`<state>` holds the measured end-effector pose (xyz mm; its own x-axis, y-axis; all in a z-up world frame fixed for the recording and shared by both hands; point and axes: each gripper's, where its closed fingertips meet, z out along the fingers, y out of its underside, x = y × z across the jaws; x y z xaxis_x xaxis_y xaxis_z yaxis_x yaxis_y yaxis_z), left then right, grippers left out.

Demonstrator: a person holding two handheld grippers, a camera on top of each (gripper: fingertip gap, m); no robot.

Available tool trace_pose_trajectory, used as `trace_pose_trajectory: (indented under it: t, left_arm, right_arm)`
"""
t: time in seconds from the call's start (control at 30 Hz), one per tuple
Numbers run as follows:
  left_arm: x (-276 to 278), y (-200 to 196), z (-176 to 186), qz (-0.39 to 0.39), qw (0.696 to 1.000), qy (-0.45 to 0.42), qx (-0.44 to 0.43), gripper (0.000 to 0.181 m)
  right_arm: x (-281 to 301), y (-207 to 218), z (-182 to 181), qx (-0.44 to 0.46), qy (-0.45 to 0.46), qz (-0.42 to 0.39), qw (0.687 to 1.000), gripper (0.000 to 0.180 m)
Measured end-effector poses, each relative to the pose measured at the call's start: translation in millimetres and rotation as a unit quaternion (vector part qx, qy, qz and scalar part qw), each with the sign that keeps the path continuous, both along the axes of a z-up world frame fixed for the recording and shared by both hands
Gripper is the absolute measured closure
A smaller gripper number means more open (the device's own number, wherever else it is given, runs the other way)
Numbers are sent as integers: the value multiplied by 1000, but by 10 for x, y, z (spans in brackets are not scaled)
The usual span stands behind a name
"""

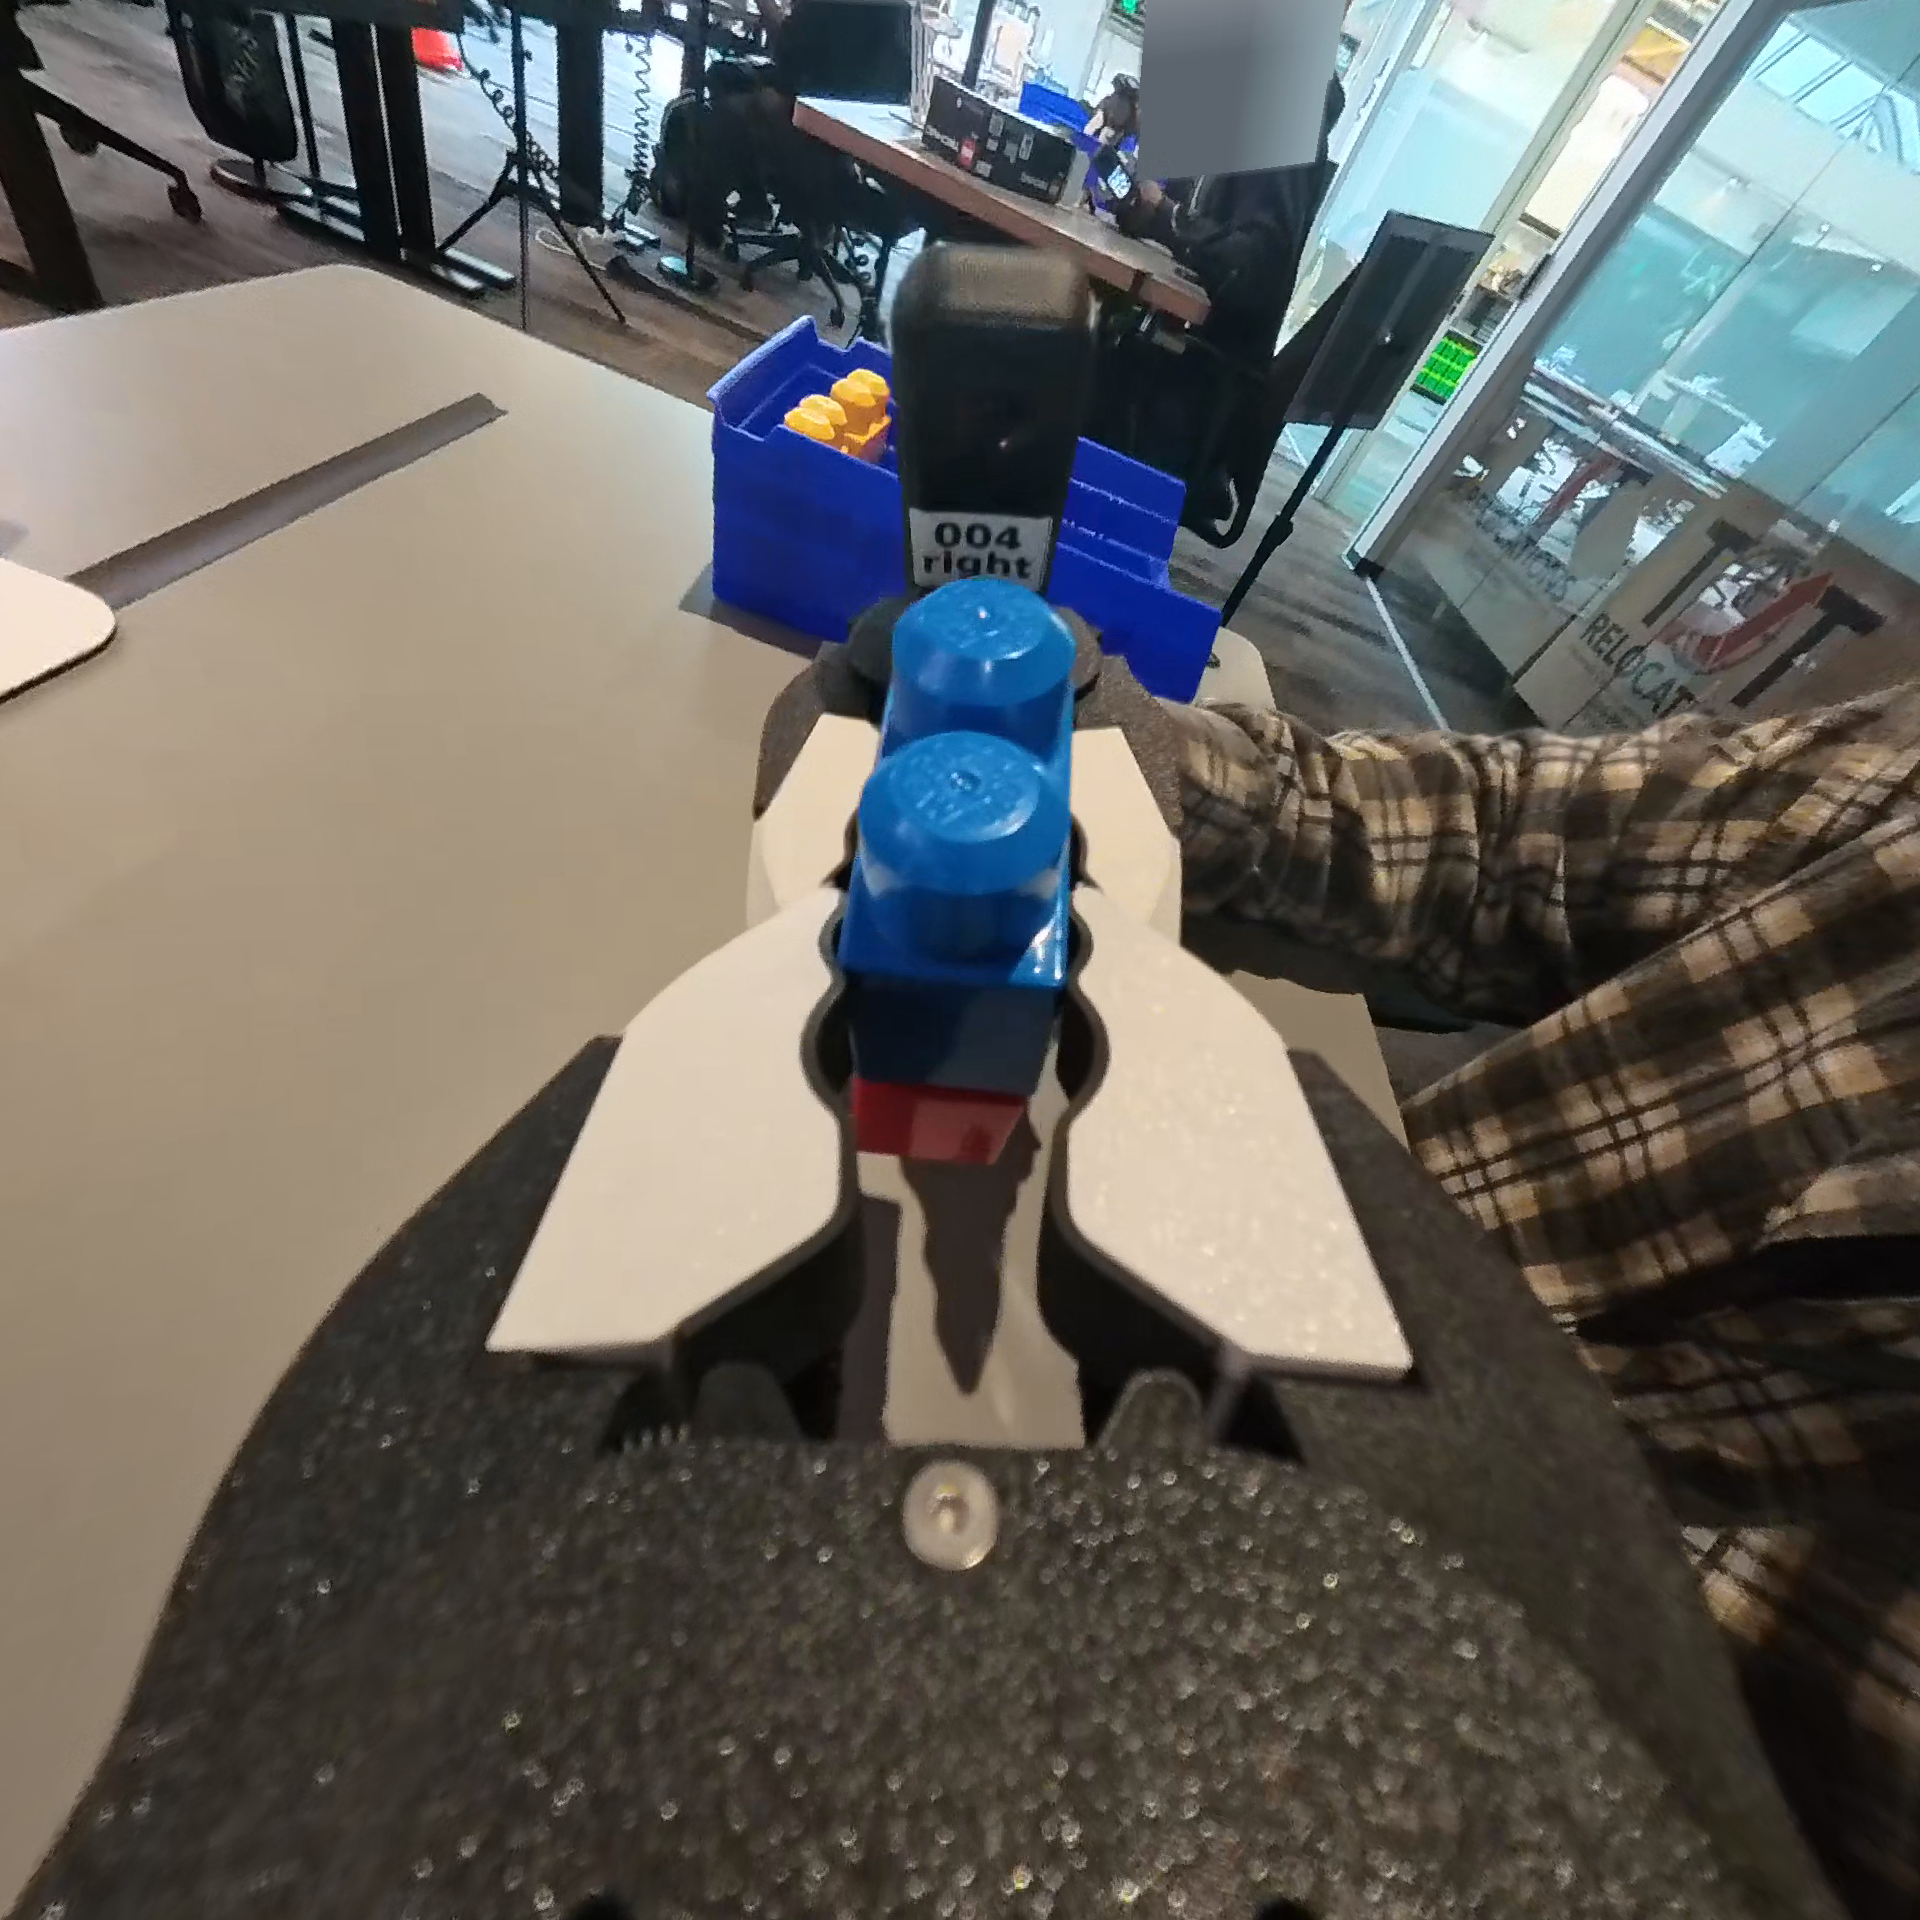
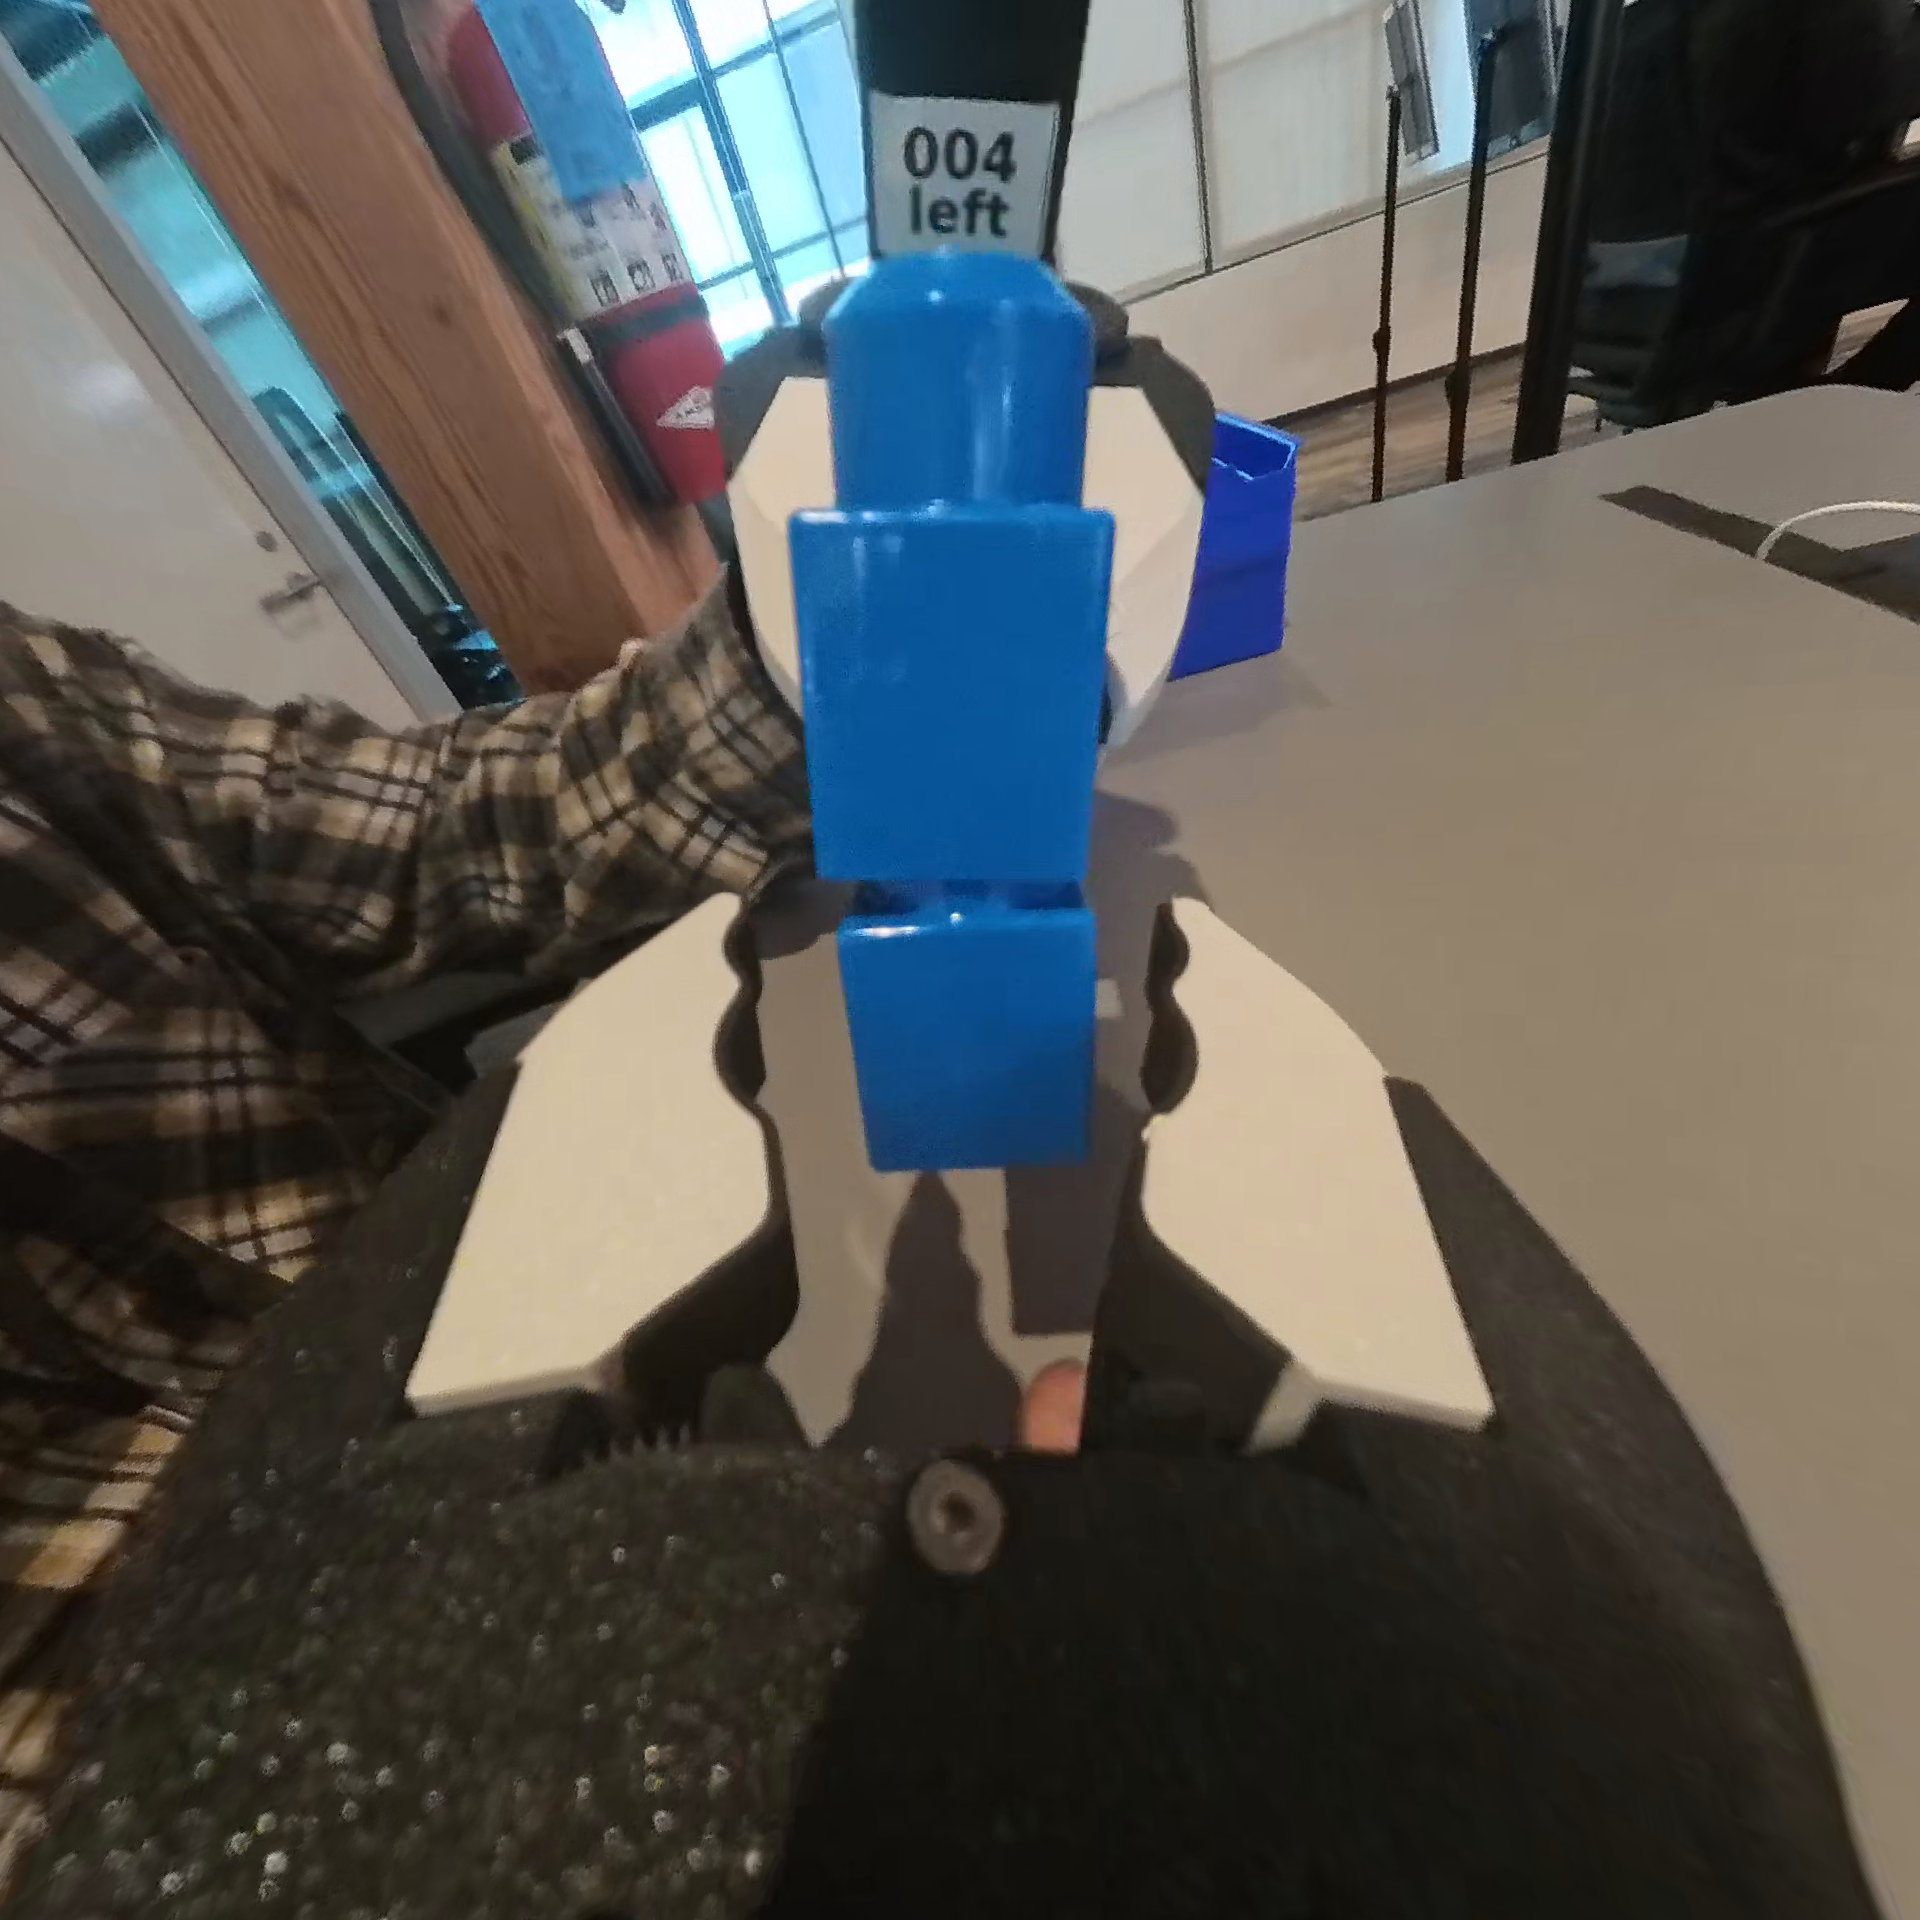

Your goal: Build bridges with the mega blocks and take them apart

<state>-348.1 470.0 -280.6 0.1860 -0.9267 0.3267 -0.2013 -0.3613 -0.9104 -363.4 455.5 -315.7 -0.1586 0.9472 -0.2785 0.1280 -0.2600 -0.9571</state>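
A stack of mega blocks is held in the air between my two grippers, which face each other. In the left wrist view, a blue two-stud block [image 1: 961, 831] sits on a darker blue block [image 1: 951, 1039] with a red block [image 1: 930, 1122] beneath. My left gripper [image 1: 956, 930] is shut on this stack. In the right wrist view, an upper blue block [image 2: 951, 686] sits slightly apart from a lower blue block [image 2: 966, 1039]. My right gripper [image 2: 951, 935] is open, and its fingers [image 2: 644, 1091] stand clear of the lower block on both sides.
A blue bin [image 1: 800, 520] with yellow blocks [image 1: 842, 410] stands on the grey table [image 1: 364, 779] behind the grippers; it also shows in the right wrist view [image 2: 1242, 540]. A black tape strip [image 1: 291, 488] lies on the table. Plaid sleeves [image 1: 1558, 935] reach in. The grippers are tip to tip, or close to it.
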Motion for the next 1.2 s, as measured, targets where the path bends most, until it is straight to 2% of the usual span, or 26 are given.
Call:
trace_pose_trajectory:
  t: [0.17, 0.23, 0.43, 0.53, 0.63, 0.7, 0.8, 0.83, 0.93, 1.03, 1.2]
  left_arm:
    - [51, 2, 53, 1, 1000, -4, 0, 144]
    - [82, -19, 101, -4, 1000, -16, -6, 144]
    - [100, -62, 102, -10, 1000, 17, -7, 143]
    - [116, -90, 154, -16, 999, 34, 13, 112]
    - [145, -89, 267, -20, 999, 36, 36, 106]
    - [171, -97, 352, -33, 999, 24, 32, 111]
    - [194, -72, 414, -35, 999, 17, 35, 142]
    - [198, -66, 428, -32, 999, 14, 37, 145]
    - [213, -57, 416, -18, 999, 21, 40, 145]
    - [217, -63, 353, -11, 996, 63, 65, 146]
    - [237, -65, 397, -19, 994, 84, 73, 146]
  right_arm:
    - [-11, -24, 3, -17, -6, -3, 1000, 114]
    - [-9, -42, -9, -19, -12, 1, 1000, 137]
    - [13, -86, -11, -2, -32, -1, 999, 140]
    - [34, -89, 40, -52, -30, 4, 998, 141]
    - [53, -89, 89, -44, -11, 4, 999, 141]
    - [50, -137, 91, -40, -10, 15, 999, 141]
    - [45, -208, 128, -32, 3, 25, 999, 141]
    - [45, -208, 141, -32, 5, 21, 999, 141]
    - [63, -201, 210, -51, 22, 16, 998, 141]
    - [74, -181, 154, -46, 9, 7, 999, 141]
    - [83, -163, 199, -33, 13, -3, 999, 141]
